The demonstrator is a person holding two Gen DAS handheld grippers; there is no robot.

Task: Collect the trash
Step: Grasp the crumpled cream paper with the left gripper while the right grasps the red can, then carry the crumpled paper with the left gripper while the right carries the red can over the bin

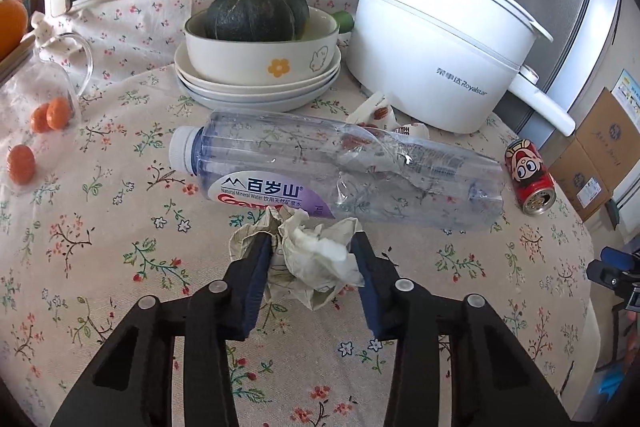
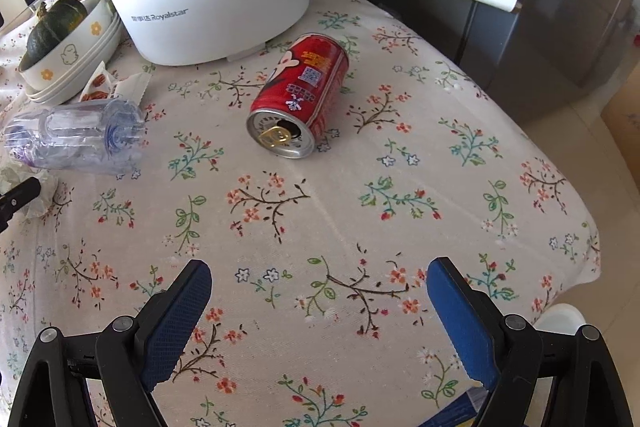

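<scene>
— How was the left gripper (image 1: 312,255) seen?
— Clamped on the crumpled tissue (image 1: 316,259) at lower centre, below the plastic bottle (image 1: 340,171) laid on the bench (image 1: 100,227).
— And the right gripper (image 2: 320,291)?
— Held apart over bare cloth; the red can (image 2: 302,95) was seen above, at centre.

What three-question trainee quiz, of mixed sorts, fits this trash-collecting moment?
1. True or false: the red drink can stands upright.
2. What lies between the left gripper's pads: A crumpled white tissue, B clear plastic water bottle, C snack wrapper?
3. Fill in: the right gripper is ___ over the floral tablecloth.

Key: 1 false, it lies on its side; 2 A; 3 open, nothing between its pads.
</scene>
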